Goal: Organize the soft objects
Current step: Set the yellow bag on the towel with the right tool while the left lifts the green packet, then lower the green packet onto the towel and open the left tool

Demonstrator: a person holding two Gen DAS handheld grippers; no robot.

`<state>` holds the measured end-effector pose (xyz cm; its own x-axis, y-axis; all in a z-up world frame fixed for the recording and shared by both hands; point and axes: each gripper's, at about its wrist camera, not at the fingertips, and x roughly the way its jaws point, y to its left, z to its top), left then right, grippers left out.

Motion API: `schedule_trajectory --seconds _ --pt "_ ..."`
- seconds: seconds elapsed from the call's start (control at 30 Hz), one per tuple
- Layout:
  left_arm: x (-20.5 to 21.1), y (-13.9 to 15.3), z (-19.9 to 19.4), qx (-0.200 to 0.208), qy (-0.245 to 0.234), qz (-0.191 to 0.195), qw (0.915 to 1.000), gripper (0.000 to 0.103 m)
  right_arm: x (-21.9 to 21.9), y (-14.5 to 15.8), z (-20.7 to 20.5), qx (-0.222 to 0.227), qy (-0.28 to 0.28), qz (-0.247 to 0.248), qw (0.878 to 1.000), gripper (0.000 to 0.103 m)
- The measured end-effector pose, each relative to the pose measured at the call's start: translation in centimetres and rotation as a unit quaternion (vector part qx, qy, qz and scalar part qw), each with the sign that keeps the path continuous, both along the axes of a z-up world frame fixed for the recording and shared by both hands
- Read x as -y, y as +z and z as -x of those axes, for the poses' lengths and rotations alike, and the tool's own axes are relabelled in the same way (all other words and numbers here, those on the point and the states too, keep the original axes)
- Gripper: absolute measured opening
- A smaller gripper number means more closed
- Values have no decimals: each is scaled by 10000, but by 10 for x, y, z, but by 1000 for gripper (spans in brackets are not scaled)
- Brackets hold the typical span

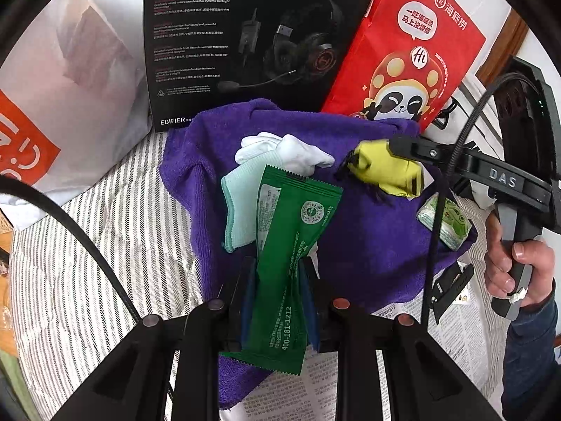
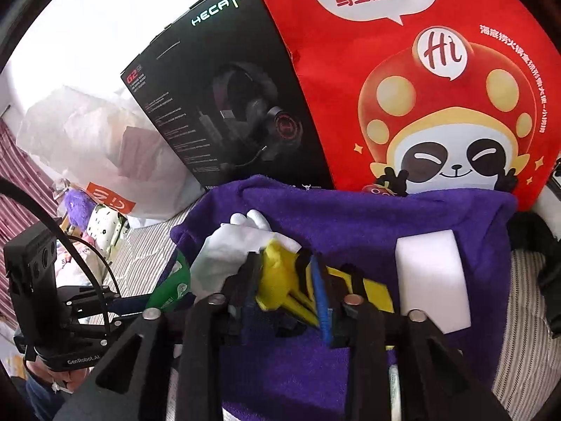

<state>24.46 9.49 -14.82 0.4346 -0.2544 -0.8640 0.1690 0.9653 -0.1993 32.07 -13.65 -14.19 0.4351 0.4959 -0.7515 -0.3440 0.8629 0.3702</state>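
A purple towel (image 1: 368,245) lies spread on a striped cover. My left gripper (image 1: 277,270) is shut on a green sachet (image 1: 294,231) and holds it over the towel's near edge. A white glove with a mint cuff (image 1: 277,154) rests on the towel just beyond it. In the right wrist view my right gripper (image 2: 284,280) stands open, with a yellow and black soft thing (image 2: 280,273) loose between its fingers, low over the towel (image 2: 368,217). The glove (image 2: 238,249) lies to its left and a white foam block (image 2: 431,280) to its right. A person's hand holds the right gripper (image 1: 392,154).
A black headset box (image 1: 252,35), a red paper bag (image 1: 413,52) and a white plastic bag (image 1: 70,87) stand along the towel's far side. A small green tissue pack (image 1: 443,222) sits on the towel's right edge. Newspaper (image 1: 298,386) lies in front, striped cover (image 1: 122,228) to the left.
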Motion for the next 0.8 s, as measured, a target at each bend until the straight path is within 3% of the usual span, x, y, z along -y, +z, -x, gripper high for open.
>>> schedule_trajectory --seconds 0.23,0.53,0.8 --pt "2 -1 -1 -33 10 -9 10000 24 3 0 3 -124 34 -10 9999 45" --pt "37 6 -22 -31 -224 -94 9997 24 36 15 28 -147 -179 134 9996 45" --pt "60 -24 -48 -349 -79 -362 9987 30 70 24 75 -51 -272 708 9971 51"
